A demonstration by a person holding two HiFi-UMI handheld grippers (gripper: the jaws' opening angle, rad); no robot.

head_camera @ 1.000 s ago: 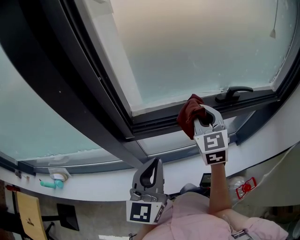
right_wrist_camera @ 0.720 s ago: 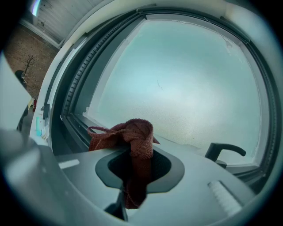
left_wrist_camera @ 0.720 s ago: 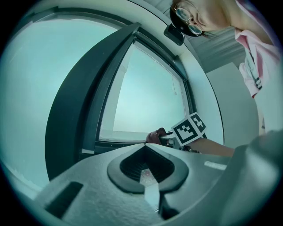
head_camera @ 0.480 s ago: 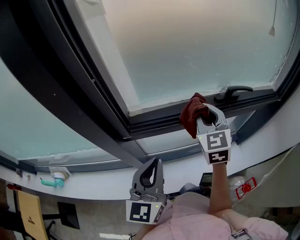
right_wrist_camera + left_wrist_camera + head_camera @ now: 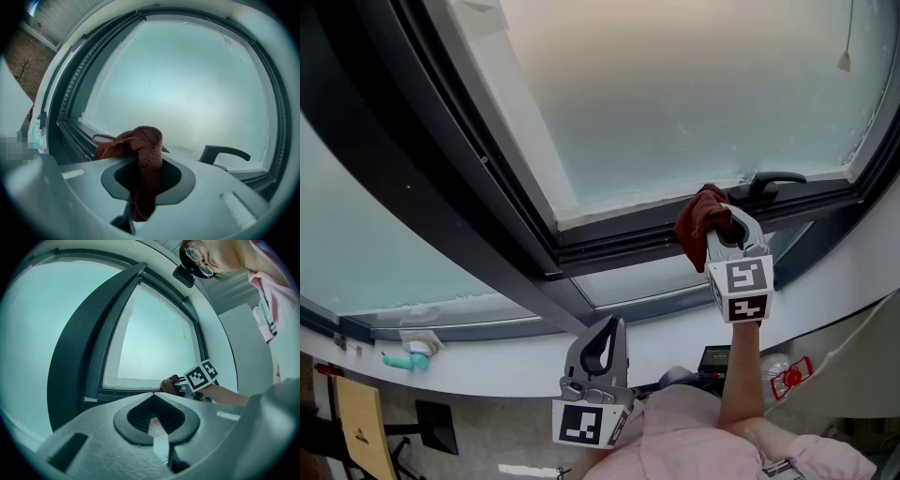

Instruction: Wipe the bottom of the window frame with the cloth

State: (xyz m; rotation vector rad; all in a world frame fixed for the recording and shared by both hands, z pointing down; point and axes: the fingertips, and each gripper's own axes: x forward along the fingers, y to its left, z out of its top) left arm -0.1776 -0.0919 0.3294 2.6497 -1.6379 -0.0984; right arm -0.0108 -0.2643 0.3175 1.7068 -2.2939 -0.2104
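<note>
In the head view, the right gripper (image 5: pixel 724 236) is raised to the window, its fingers clamped on a bunched dark red cloth (image 5: pixel 700 218). The cloth sits against the bottom rail of the window frame (image 5: pixel 619 236), toward its right end. The wipe looks under way rather than done. A long run of rail lies to the left of the cloth and a short run to its right, and nothing shows which part is already clean. The window handle (image 5: pixel 772 180) is just to the right of the cloth and would block a straight pass that way. The left gripper (image 5: pixel 599 349) hangs low near the person's chest, well apart from the window. On the sill below are a small teal object (image 5: pixel 401 363) at far left and a red-marked item (image 5: pixel 789 375) at right.

In the left gripper view, the fingers are pressed together with nothing between them. Beyond them are the frame's bottom rail (image 5: pixel 126 391) and the cloth (image 5: pixel 168 383), with the right gripper's marker cube (image 5: pixel 201 375) beside the cloth.

In the right gripper view, the cloth (image 5: pixel 140 140) runs down between the closed fingers and bunches above them. The dark rail (image 5: pixel 75 133) is behind it on the left and the handle (image 5: pixel 224 152) is near on the right.
</note>
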